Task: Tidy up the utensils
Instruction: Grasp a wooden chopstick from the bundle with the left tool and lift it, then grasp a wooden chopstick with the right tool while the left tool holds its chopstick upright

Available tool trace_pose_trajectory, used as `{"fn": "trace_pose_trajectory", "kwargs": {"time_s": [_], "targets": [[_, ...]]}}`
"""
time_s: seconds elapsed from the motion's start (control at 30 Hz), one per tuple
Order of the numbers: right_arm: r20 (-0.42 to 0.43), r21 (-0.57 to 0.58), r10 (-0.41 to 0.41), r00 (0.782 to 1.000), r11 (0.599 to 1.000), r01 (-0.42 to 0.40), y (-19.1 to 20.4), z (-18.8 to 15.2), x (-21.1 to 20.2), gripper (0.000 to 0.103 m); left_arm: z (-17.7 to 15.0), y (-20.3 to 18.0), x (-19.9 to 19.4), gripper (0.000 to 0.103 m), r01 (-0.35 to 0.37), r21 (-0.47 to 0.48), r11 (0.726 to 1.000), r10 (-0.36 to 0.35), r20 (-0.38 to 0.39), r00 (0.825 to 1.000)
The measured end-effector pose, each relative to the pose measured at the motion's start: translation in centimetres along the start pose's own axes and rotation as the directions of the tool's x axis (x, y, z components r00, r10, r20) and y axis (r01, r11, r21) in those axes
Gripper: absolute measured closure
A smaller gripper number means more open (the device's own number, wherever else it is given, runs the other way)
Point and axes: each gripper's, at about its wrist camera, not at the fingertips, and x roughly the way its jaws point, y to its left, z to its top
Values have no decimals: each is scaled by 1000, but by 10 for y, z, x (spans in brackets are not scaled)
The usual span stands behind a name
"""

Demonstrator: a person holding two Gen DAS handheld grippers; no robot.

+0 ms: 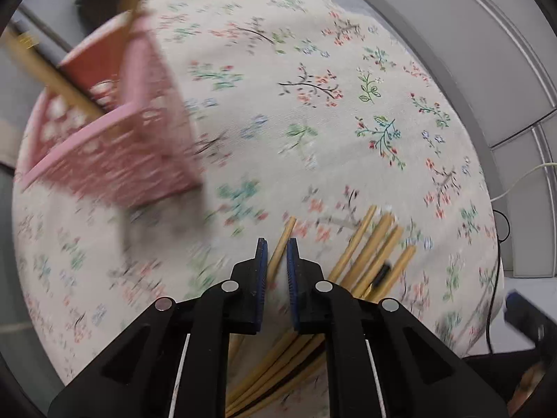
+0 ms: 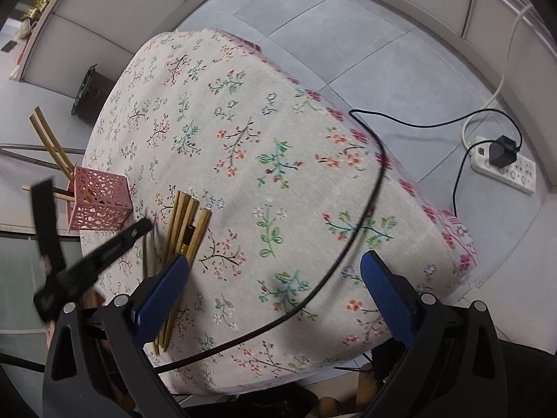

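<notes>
- Left gripper [image 1: 277, 254] is pinched narrow on one chopstick [image 1: 283, 240], the blue pads closed against its thin shaft, tip poking out ahead of the fingers.
- Right gripper [image 2: 275, 289] hangs wide apart over the tablecloth [image 2: 296, 139], nothing between its pads, just beside the pile [image 2: 184, 223].
- The rest of the chopsticks lie in that loose pile on the cloth, to the right of the left gripper in its own view; a small dark object sits among them, too small to name.
- The pink holder [image 2: 101, 202] stands near the table's edge with a few sticks already leaning out of it.
- Risk one: a single smooth round stick in a narrow pinch can swivel or slide out, especially if it is held off its middle.
- Risk two: the holder looks light, and it is close to the edge. A stick jabbed against its rim instead of into the opening could tip it or push it off.
- Risk three: the black cable [image 2: 369, 188] trails across the cloth and could snag the right gripper.
- Textures: pale bamboo-like sticks, slim and straight; the holder a square box of perforated pink lattice; the cloth soft, woven, floral, likely to bunch.
</notes>
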Motion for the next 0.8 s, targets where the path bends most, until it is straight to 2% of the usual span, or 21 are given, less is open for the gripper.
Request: {"fn": "trace_pose_trajectory", "kwargs": {"time_s": [0.07,0.17,0.27,0.33,0.43,0.5,0.6,0.8], "targets": [[-14,-4,11,1000,1000,-11,9,1,5,9,-13,7,-18,94,-9,-3,1000,9,36,999],[-41,-8,12,999,1000,-12,22,4,14,19,-30,16,-48,98,-2,-11,1000,3,99,995],[-84,-16,-1,996,1000,0,35,5,30,34,-42,18,-75,98,10,-20,1000,-6,163,987],[-98,-15,-14,995,1000,12,42,5,41,50,-47,14,-90,98,15,-29,999,-10,194,981],[-121,1,-23,992,1000,23,50,9,56,63,-51,20,-103,98,28,-28,999,-21,223,975],[-133,19,-17,991,1000,20,56,10,64,68,-56,19,-109,98,30,-23,999,-23,239,971],[-130,23,-26,991,999,30,63,8,69,69,-61,25,-113,98,39,-27,999,-31,255,966],[-85,39,-91,992,995,95,72,11,77,81,-66,41,-124,98,52,-41,998,-39,274,961]]}}
